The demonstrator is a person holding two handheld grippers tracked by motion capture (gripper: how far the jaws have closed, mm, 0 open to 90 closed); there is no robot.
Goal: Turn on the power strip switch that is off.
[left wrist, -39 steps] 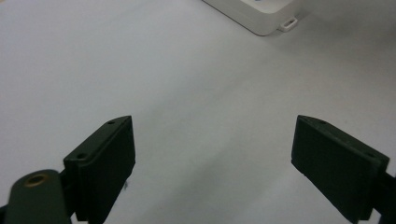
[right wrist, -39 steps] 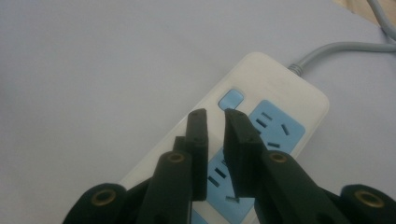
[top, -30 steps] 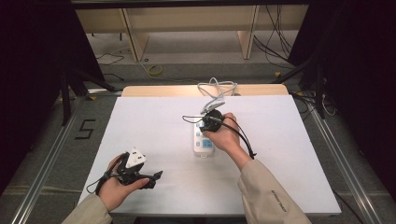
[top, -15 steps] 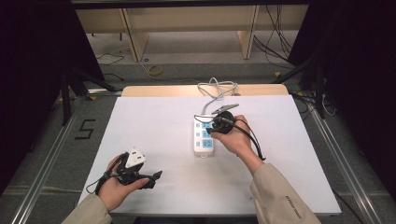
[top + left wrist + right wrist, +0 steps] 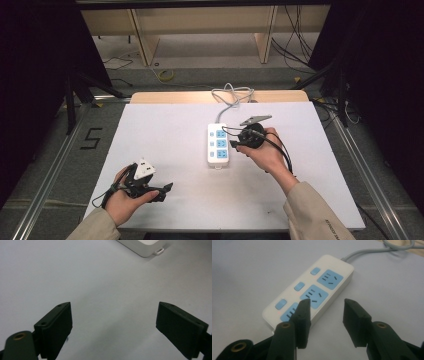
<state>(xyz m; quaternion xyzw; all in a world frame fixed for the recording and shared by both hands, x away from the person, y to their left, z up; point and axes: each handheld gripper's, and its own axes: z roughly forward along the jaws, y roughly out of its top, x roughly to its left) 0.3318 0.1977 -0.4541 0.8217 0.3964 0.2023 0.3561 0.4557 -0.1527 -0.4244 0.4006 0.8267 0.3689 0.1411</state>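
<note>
Between the right gripper (image 5: 325,322) jaws, which stand partly spread and pinch nothing, shows bare white table (image 5: 249,270); its left jaw overlaps the near end of the power strip (image 5: 312,290). That white strip carries 3 blue sockets and 3 blue buttons, no readable lettering, mid-table with a grey cord (image 5: 227,97). Near the front-left edge, the left gripper (image 5: 113,325) gapes wide, empty. A "5" (image 5: 91,138) marks the floor.
</note>
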